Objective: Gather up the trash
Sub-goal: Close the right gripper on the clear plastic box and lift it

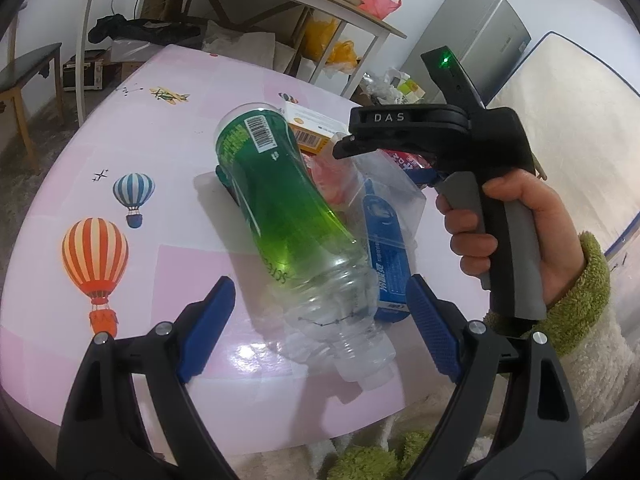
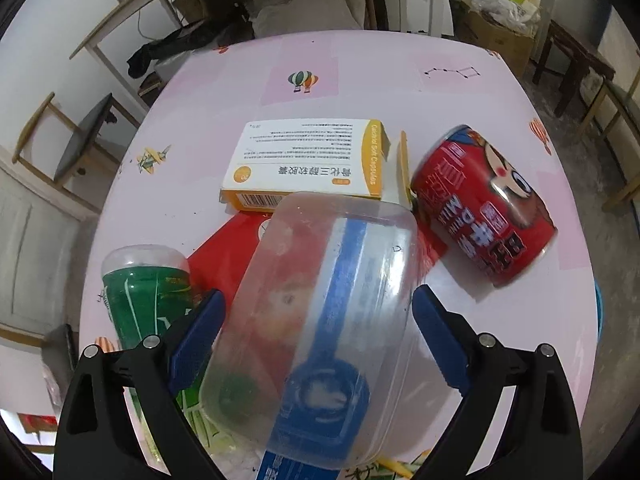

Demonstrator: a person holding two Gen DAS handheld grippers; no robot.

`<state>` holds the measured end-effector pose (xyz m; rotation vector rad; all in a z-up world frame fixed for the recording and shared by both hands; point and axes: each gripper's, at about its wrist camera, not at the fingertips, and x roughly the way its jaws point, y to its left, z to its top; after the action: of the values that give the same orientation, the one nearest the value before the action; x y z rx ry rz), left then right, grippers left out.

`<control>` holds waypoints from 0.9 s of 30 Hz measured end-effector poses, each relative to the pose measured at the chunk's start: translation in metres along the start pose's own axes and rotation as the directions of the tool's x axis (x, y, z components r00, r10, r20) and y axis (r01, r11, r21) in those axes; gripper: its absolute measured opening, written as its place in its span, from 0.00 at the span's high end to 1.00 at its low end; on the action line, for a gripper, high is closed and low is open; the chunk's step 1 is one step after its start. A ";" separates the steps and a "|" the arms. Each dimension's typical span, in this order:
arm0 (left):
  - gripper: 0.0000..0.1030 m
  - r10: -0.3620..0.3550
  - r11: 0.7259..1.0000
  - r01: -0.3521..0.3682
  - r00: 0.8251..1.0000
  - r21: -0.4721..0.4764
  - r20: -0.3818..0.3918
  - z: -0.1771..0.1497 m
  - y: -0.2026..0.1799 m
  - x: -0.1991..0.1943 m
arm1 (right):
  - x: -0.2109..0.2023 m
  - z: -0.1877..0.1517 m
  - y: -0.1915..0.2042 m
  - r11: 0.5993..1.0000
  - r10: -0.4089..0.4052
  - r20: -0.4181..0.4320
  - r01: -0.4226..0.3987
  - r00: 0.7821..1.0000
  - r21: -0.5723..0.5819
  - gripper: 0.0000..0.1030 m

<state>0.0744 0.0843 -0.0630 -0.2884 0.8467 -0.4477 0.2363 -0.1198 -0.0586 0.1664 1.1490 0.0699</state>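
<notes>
while left gripper gapes around green bottle, right gripper tilts down, straddling clear container, grip unclear.

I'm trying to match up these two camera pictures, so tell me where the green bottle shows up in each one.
Left wrist view: the green bottle lies slanted across the middle, base far, neck near, between the open blue fingers.
Right wrist view: only its base end shows, lower left, beside the clear plastic container.
Shared landmark: the yellow and white medicine box on the pink table.
</notes>
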 end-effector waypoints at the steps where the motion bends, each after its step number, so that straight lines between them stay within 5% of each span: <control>1: 0.20 0.004 1.000 -0.004 1.000 -0.001 -0.001 0.000 0.001 0.000 | 0.000 0.000 -0.001 1.000 0.001 0.002 -0.001 1.000 0.003 0.12; 20: 0.20 0.096 0.994 -0.095 0.995 -0.061 0.015 -0.004 0.034 -0.014 | -0.064 -0.008 -0.027 0.987 0.143 0.114 -0.150 0.983 0.052 0.15; 27: 0.20 0.203 0.974 -0.199 0.979 -0.105 0.032 -0.015 0.053 -0.039 | -0.119 -0.006 0.005 0.952 0.305 0.232 -0.290 0.924 -0.099 0.15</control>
<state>0.0544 0.1490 -0.0688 -0.3012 0.8487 -0.2092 0.1822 -0.1308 0.0475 0.2855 0.8660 0.3467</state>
